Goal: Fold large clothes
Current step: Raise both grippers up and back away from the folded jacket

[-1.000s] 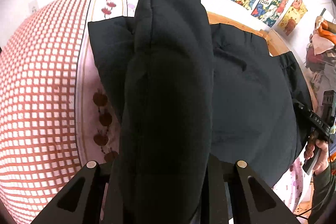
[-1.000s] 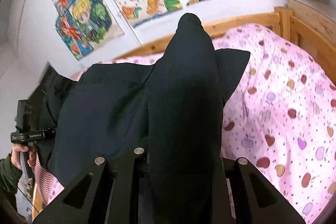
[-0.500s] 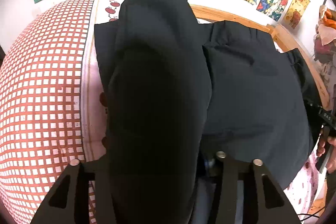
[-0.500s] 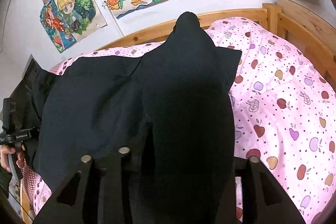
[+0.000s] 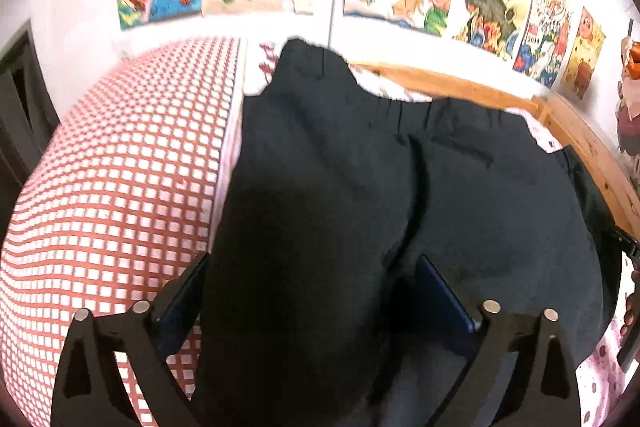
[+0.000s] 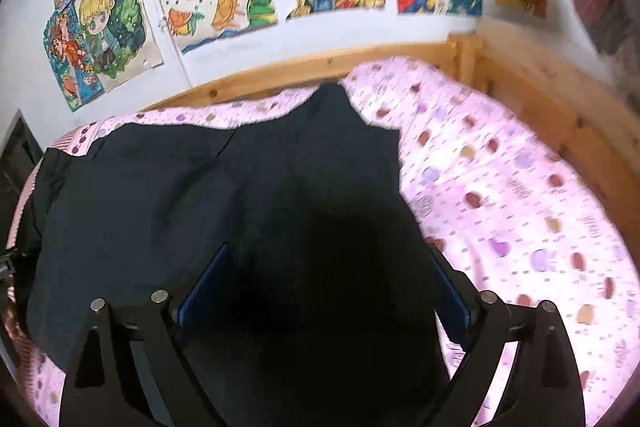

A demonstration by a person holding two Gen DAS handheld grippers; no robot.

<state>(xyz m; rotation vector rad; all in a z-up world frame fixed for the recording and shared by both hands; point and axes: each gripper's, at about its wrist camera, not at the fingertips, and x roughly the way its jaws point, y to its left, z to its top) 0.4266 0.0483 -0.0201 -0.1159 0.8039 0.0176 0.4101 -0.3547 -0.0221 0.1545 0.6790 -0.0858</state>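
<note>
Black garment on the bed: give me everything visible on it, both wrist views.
The black garment is a large, matte, woven-looking piece, apparently trousers: a gathered elastic waistband shows at its far edge in the left view. It lies spread on the pink fruit-print sheet, its left edge against the red checked cover. A raised fold runs forward between each gripper's fingers. The jaws of the left gripper and the right gripper have just been opening and now stand wide, blue pads clear of the cloth.
</note>
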